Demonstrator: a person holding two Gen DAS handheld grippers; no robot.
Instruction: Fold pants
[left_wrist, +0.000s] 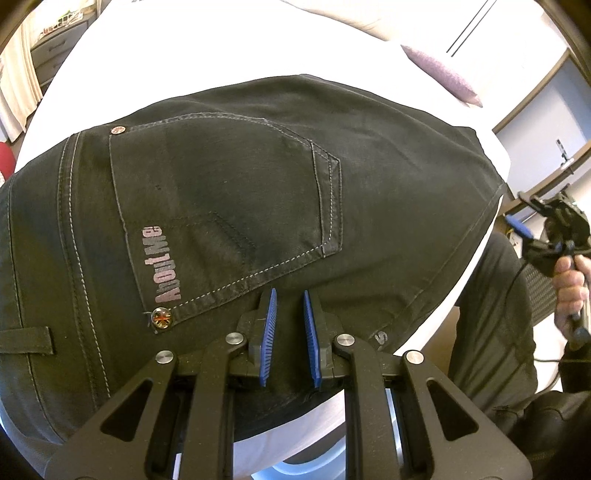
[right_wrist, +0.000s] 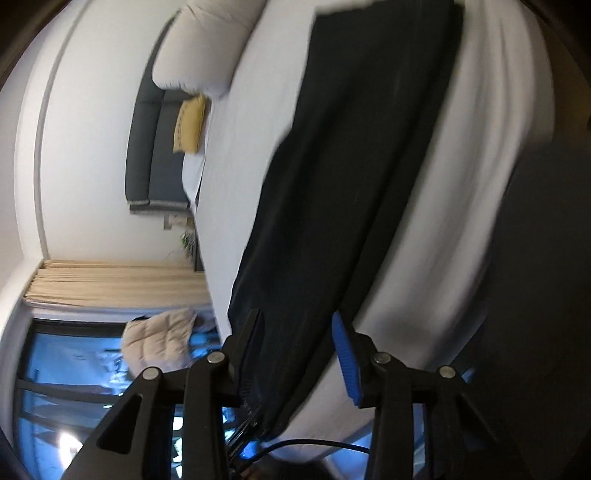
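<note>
The right wrist view is blurred and turned on its side, so the far end of the pants (right_wrist: 354, 155) is hard to make out, and their near end drops out of sight below the claw's black arms. In the left wrist view the waist end of the pants (left_wrist: 236, 192) runs off the left edge and under the claw's frame at the bottom. The pants lie flat on a white bed (left_wrist: 192, 48), back side up, with a stitched back pocket (left_wrist: 229, 206) bearing pink lettering and a small round rivet (left_wrist: 161, 317) at its corner. A pale purple pillow (left_wrist: 443, 74) rests at the far right of the bed. The left claw (left_wrist: 290, 332) hovers over the dark cloth just past the pocket's lower edge, its blue pads a narrow gap apart with nothing between them; whether the tips touch the cloth cannot be told. The right claw (right_wrist: 295, 350) stands wide apart, with the dark pants seen between its fingers, and it grips nothing. From the left wrist view the right claw (left_wrist: 532, 225) shows off the bed's right edge, held in the person's hand (left_wrist: 570, 291).
</note>
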